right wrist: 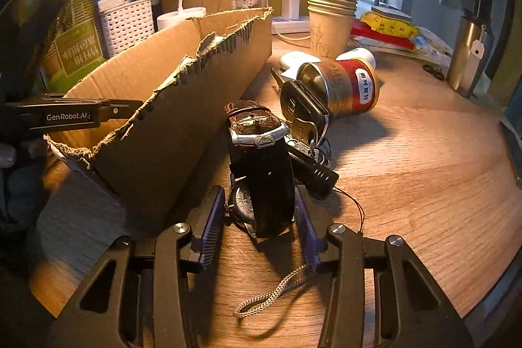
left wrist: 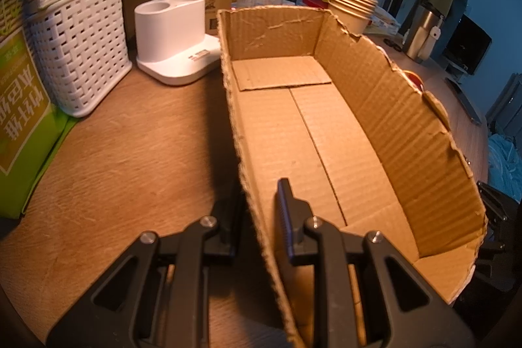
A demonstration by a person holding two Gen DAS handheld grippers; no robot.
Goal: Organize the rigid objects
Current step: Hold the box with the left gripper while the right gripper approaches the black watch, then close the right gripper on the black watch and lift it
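An open cardboard box (left wrist: 375, 93) with torn rims lies on the wooden desk, nothing inside it. My left gripper (left wrist: 257, 194) is shut on its near left wall, one finger outside and one inside. In the right wrist view the same box (right wrist: 182, 106) stands to the left, with the left gripper's finger (right wrist: 114, 110) on its rim. A wristwatch (right wrist: 261, 132) with a silver case and dark strap stands looped on the desk beside the box. My right gripper (right wrist: 259, 194) straddles it, and both pads touch its sides.
Behind the watch lie a car key with a key bunch (right wrist: 303, 110) and a tipped red tin (right wrist: 345, 87). A grey lanyard (right wrist: 270, 292) trails near my fingers. Stacked paper cups (right wrist: 331, 18), a steel flask (right wrist: 466, 54), a white basket (left wrist: 81, 54) and a lamp base (left wrist: 173, 35) stand further back.
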